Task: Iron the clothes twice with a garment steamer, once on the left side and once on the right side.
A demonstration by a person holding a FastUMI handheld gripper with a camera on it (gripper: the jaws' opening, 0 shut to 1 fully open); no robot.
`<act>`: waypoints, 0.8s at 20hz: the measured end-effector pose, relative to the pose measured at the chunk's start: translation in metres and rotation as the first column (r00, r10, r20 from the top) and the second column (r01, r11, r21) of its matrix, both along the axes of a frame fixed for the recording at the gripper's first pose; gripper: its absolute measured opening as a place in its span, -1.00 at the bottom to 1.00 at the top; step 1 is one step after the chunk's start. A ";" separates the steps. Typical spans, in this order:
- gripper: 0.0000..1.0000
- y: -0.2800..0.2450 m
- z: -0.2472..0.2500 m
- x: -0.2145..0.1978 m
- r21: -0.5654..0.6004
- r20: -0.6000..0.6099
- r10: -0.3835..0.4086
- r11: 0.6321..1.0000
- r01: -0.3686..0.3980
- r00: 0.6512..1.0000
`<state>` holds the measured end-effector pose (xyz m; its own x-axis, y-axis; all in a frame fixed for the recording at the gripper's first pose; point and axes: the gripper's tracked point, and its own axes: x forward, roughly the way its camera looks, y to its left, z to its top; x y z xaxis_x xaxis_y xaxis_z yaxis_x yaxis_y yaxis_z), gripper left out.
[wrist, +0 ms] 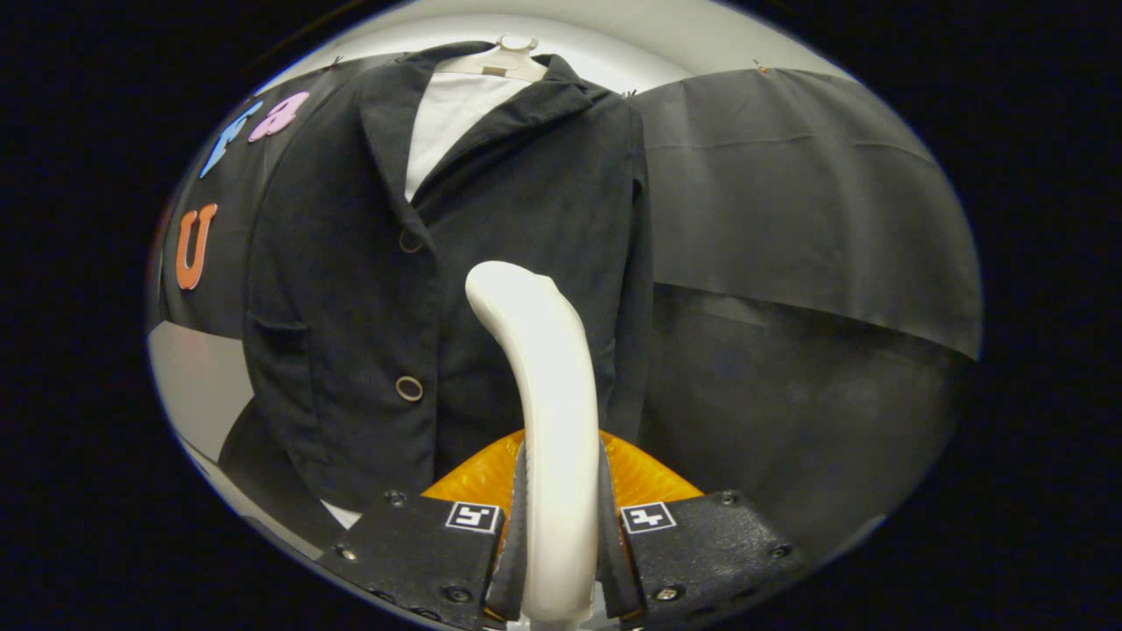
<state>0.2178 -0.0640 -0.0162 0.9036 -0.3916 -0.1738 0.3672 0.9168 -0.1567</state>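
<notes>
A black jacket hangs on a pale hanger over a white shirt, straight ahead of the fingers. My gripper is shut on the white handle of the garment steamer, both black fingers pressing its sides. The steamer's handle curves upward and forward, its tip close to the jacket's right front panel, near mid-height. Whether the head touches the fabric is hidden behind the handle. An orange part of the steamer shows behind the fingers.
Black cloth covers the booth wall to the right of the jacket. A grey surface shows at the lower left beside the jacket's hem. Two round buttons sit on the jacket's front.
</notes>
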 end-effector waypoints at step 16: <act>-0.26 0.001 -0.067 -0.001 -0.004 -0.172 0.009 1.000 -0.009 0.985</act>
<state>0.2172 -0.0632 -0.0836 0.8639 -0.3849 -0.3248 0.3261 0.9190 -0.2215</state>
